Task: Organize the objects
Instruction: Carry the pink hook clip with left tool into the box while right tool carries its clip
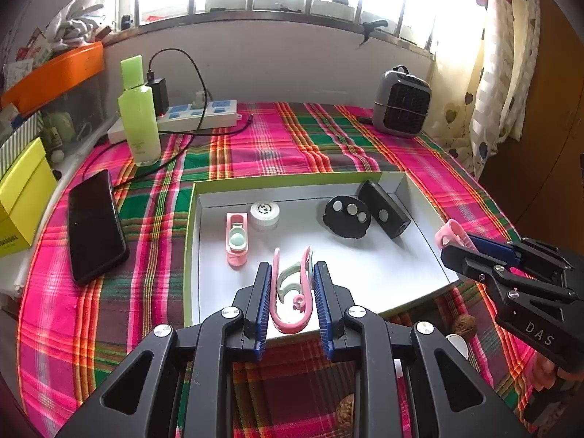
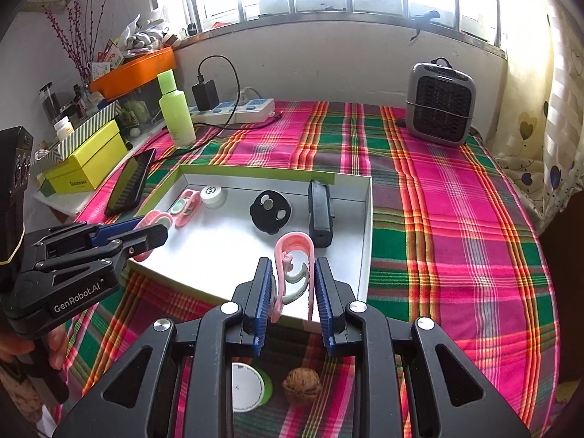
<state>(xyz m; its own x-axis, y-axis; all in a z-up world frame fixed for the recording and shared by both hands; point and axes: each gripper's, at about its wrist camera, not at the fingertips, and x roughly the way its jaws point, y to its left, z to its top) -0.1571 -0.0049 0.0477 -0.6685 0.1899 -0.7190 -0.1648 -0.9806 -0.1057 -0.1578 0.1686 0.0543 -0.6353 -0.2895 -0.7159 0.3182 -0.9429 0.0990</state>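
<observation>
My left gripper [image 1: 292,268] is shut on a pink U-shaped clip [image 1: 290,323] with a mint inner piece, held over the near edge of the white tray [image 1: 191,255]. Over the tray's right edge my right gripper [image 1: 456,246] is shut on a second pink clip [image 1: 452,231]. In the right wrist view that gripper [image 2: 292,262] pinches its clip [image 2: 294,242] above the tray's near right corner [image 2: 368,241], with the left gripper [image 2: 151,228] at the left. In the tray lie a pink and mint holder [image 1: 237,239], a white cap [image 1: 264,213], a black disc [image 1: 346,215] and a black block [image 1: 383,213].
A walnut [image 2: 302,385] and a white round lid [image 2: 248,387] lie on the plaid cloth below my right gripper. Left of the tray are a phone [image 1: 95,226], a green bottle [image 1: 138,116] and a power strip [image 1: 204,113]. A small heater [image 1: 401,102] stands at the back right.
</observation>
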